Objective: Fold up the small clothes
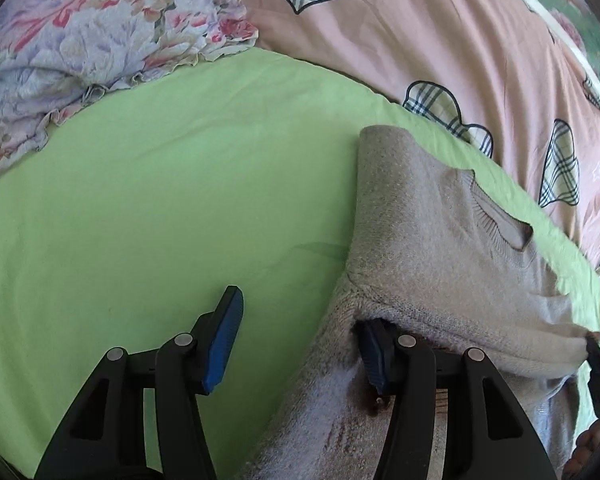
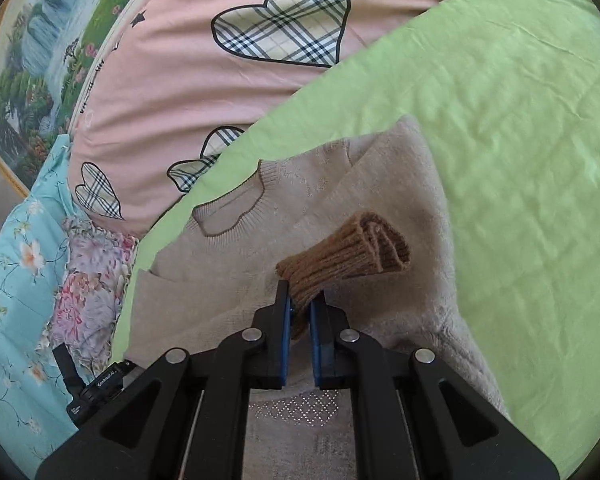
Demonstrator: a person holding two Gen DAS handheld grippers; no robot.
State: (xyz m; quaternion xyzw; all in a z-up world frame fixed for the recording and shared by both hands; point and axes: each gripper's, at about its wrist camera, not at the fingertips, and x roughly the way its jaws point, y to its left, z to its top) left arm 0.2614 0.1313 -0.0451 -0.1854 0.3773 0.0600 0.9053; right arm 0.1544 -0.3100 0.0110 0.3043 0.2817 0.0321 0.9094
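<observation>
Sweater [image 2: 380, 184] — fuzzy knit; cuff [image 2: 352, 252] ribbed.

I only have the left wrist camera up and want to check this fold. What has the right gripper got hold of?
Observer: The right gripper is closed on the sleeve's brown ribbed cuff.
Operator: Where is that cuff relative to the sweater?
Observer: It is held over the front of the sweater, on the near side of the neckline.
Operator: Anything on the front that I'm missing?
Observer: A patch of small shiny studs shows on the fabric under the gripper.
</observation>
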